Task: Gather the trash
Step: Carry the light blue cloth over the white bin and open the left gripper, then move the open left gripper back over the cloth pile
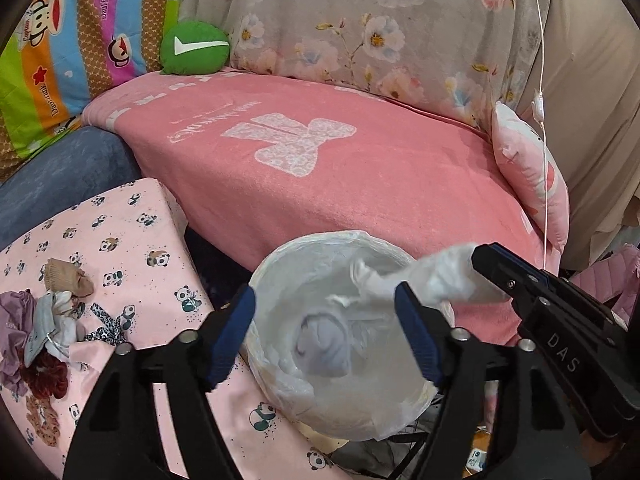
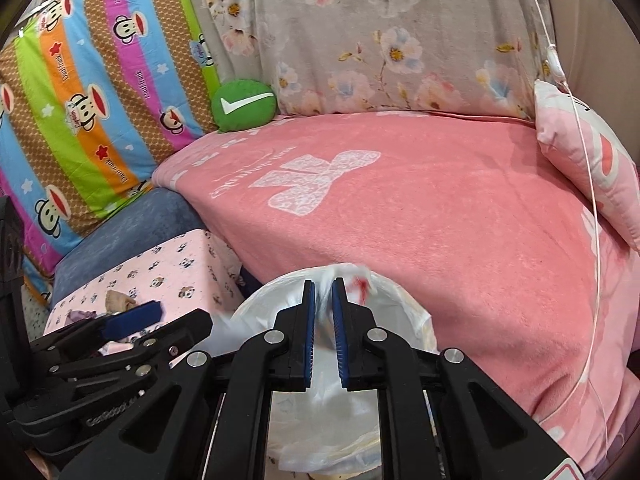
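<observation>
A round bin lined with a white plastic bag (image 1: 276, 360) stands on the floor in front of the pink sofa; crumpled paper (image 1: 324, 340) lies inside it. My left gripper (image 1: 324, 328) is open and empty, held over the bin's mouth. My right gripper (image 2: 324, 312) is shut on a white plastic wrapper with red print (image 2: 352, 276); in the left wrist view it (image 1: 492, 268) holds that wrapper (image 1: 432, 276) over the bin's right rim. The bin also shows in the right wrist view (image 2: 404, 312) under the wrapper.
A pink panda-print stool (image 1: 120, 240) stands left of the bin with small cloth scraps and hair ties (image 1: 60, 312) on it. A pink blanket (image 1: 340, 184) covers the sofa seat, with a green cushion (image 1: 196, 48) and a pink pillow (image 1: 528, 176). A thin white cord (image 1: 542, 160) hangs at the right.
</observation>
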### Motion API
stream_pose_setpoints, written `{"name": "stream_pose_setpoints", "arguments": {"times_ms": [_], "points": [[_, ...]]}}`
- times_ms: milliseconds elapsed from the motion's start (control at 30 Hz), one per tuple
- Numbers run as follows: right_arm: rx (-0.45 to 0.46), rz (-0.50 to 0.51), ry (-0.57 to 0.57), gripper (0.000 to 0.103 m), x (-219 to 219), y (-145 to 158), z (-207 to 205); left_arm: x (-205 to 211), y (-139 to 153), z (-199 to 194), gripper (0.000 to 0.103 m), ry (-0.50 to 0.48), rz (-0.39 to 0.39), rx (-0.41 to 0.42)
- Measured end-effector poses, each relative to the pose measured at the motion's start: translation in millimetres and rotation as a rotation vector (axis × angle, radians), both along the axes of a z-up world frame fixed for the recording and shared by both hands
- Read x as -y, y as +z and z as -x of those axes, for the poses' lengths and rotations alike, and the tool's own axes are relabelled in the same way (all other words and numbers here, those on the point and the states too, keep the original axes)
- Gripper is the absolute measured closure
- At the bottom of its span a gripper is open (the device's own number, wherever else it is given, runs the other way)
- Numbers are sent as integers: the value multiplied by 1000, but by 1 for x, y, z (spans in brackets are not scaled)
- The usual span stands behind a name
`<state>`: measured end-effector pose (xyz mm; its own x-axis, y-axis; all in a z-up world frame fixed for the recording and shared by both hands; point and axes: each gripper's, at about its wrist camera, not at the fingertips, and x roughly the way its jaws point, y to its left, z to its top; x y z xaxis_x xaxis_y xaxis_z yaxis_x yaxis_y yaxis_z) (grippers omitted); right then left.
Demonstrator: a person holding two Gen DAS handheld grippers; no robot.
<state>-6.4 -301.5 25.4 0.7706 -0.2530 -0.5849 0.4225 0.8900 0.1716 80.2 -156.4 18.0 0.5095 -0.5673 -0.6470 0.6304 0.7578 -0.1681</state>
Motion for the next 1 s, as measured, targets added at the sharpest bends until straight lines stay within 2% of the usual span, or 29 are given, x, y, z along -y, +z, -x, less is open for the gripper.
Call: {"name": "stream_pose_setpoints", "arguments": {"times_ms": [133, 433, 1000], "points": [[4, 3, -20, 67, 3, 2, 1, 2, 2, 3, 22, 30, -26, 36], [10, 1, 9, 54, -14, 5, 7, -27, 5, 1, 22, 126, -50, 53], [-29, -1, 182, 48, -116, -5, -11, -139, -10, -4, 22, 366, -114, 36]]}}
